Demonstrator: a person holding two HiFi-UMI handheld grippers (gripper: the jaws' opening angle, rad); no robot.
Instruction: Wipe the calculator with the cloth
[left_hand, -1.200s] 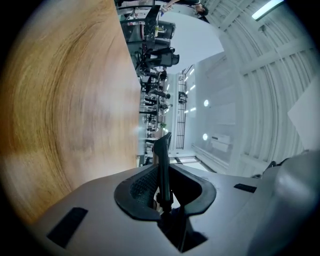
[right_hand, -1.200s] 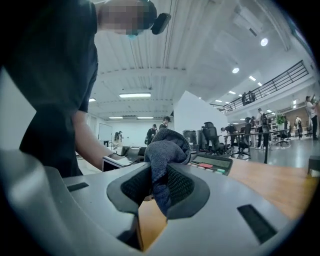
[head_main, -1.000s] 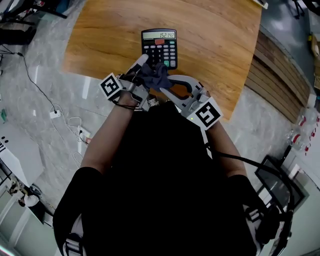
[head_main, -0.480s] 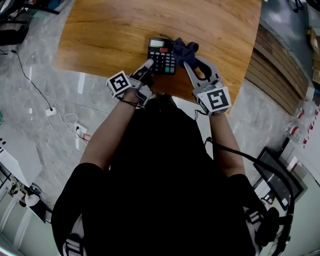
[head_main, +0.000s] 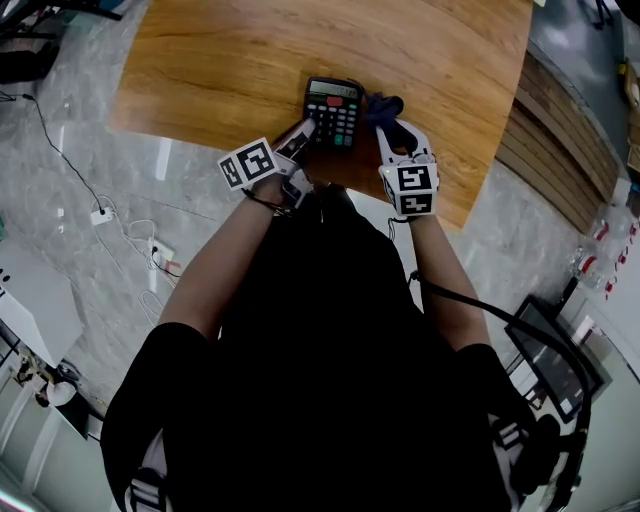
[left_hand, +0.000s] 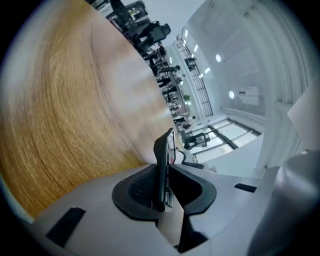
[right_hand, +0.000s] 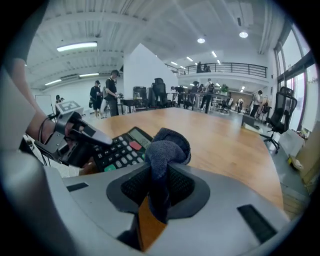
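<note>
A black calculator (head_main: 333, 108) lies on the wooden table (head_main: 220, 70) near its front edge. My left gripper (head_main: 304, 131) is shut on the calculator's near left edge. In the left gripper view the calculator (left_hand: 162, 167) stands edge-on between the pads of my left gripper (left_hand: 163, 186). My right gripper (head_main: 386, 124) is shut on a bunched dark blue cloth (head_main: 384, 105), just right of the calculator. In the right gripper view the cloth (right_hand: 167, 146) bulges out of my right gripper (right_hand: 159, 186), with the calculator's keys (right_hand: 121, 148) to its left.
The table's front edge (head_main: 400, 195) runs under both grippers; grey floor with cables (head_main: 110, 215) lies to the left. Wooden slats (head_main: 560, 150) lie right of the table. In the right gripper view my left gripper (right_hand: 75, 136) sits at the calculator's left.
Both grippers have come down toward the table. The right gripper carried the cloth from in front of the calculator's keys to its right side. The left gripper stays at the calculator's near left edge.
</note>
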